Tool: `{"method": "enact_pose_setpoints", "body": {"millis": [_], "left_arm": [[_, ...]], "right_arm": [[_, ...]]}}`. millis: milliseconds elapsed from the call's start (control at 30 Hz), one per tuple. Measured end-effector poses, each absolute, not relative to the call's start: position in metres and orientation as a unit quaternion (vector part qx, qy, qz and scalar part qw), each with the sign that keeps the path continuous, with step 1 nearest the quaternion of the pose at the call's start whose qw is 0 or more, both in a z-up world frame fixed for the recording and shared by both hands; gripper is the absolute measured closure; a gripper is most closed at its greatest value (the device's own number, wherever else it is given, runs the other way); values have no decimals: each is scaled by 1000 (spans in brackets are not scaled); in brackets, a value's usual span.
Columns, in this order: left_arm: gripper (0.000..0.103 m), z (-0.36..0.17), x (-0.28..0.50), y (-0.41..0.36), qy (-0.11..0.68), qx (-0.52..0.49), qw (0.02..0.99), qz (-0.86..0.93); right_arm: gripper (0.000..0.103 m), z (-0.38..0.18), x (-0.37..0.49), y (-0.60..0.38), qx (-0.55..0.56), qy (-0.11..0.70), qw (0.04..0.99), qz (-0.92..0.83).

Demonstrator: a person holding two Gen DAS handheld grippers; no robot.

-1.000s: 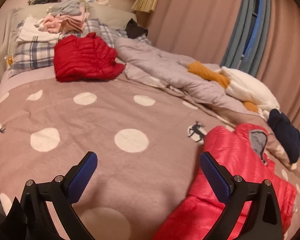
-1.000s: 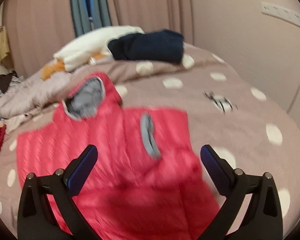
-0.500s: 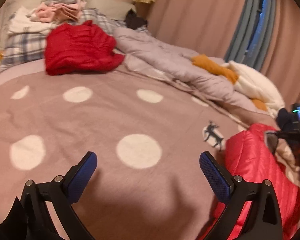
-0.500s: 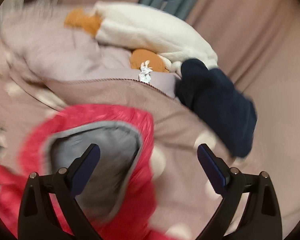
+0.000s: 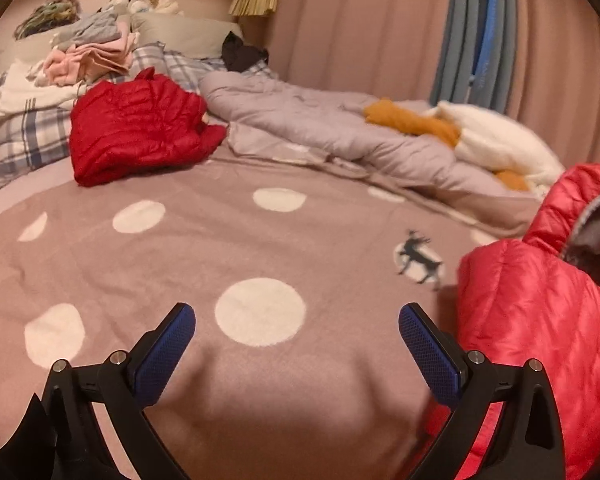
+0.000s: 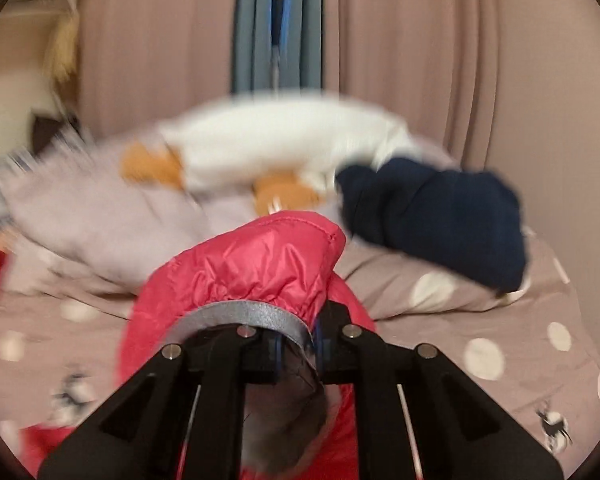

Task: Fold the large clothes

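A bright red puffer jacket (image 5: 540,320) with a grey-lined hood lies on the right side of the bed. My right gripper (image 6: 296,350) is shut on the grey-trimmed hood rim (image 6: 240,316) of the jacket (image 6: 252,264) and holds the hood raised. My left gripper (image 5: 296,344) is open and empty, low over the blanket, just left of the jacket's body. The lower part of the jacket is hidden behind the grippers.
The bed has a taupe blanket (image 5: 180,248) with white dots. A folded darker red jacket (image 5: 136,136) lies at the far left near pillows and stacked clothes (image 5: 84,60). A lilac duvet (image 5: 320,132), a white-and-orange plush (image 6: 284,144) and a navy garment (image 6: 436,216) lie behind. Curtains (image 5: 372,20) close off the far side.
My right gripper moved to the hood and shut on its rim, lifting the hood. My left gripper stayed open and shifted slightly left over the blanket.
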State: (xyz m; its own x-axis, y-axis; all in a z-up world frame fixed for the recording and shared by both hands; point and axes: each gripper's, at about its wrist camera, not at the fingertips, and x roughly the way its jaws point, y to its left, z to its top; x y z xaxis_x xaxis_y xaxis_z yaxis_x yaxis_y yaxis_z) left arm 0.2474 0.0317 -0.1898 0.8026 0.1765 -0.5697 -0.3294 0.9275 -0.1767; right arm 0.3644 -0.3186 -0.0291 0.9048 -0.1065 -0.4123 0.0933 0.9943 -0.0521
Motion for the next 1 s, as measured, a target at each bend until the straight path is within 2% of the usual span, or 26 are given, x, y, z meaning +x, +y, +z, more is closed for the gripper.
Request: {"method": "enact_pose_setpoints", "body": {"millis": [100, 200, 533, 667, 700, 733, 833, 867, 900, 1000], "left_arm": [[2, -184, 230, 32, 278, -165, 938, 128], [2, -182, 216, 31, 273, -187, 936, 123], [2, -167, 190, 29, 252, -196, 941, 110], [2, -167, 197, 25, 274, -192, 939, 85], [2, -169, 197, 25, 275, -199, 937, 78], [2, -169, 196, 24, 277, -201, 936, 79], [2, -169, 196, 24, 281, -215, 932, 73], [2, -169, 195, 24, 281, -219, 932, 74], [2, -169, 196, 21, 288, -219, 929, 75], [2, -168, 195, 16, 287, -221, 930, 55]], "right_arm": [[90, -9, 283, -318, -28, 219, 973, -64], [87, -12, 237, -317, -41, 236, 968, -71], [85, -22, 176, -313, -42, 255, 964, -69], [80, -59, 137, -306, -15, 277, 960, -41], [74, -71, 132, -306, -10, 293, 956, -34], [72, -83, 130, -306, -10, 307, 951, -35], [71, -103, 125, -310, -11, 334, 941, -54], [67, -107, 125, -314, -4, 339, 939, -61], [55, -109, 124, -318, 5, 343, 937, -67], [33, -110, 125, -327, 39, 343, 936, -68]]}}
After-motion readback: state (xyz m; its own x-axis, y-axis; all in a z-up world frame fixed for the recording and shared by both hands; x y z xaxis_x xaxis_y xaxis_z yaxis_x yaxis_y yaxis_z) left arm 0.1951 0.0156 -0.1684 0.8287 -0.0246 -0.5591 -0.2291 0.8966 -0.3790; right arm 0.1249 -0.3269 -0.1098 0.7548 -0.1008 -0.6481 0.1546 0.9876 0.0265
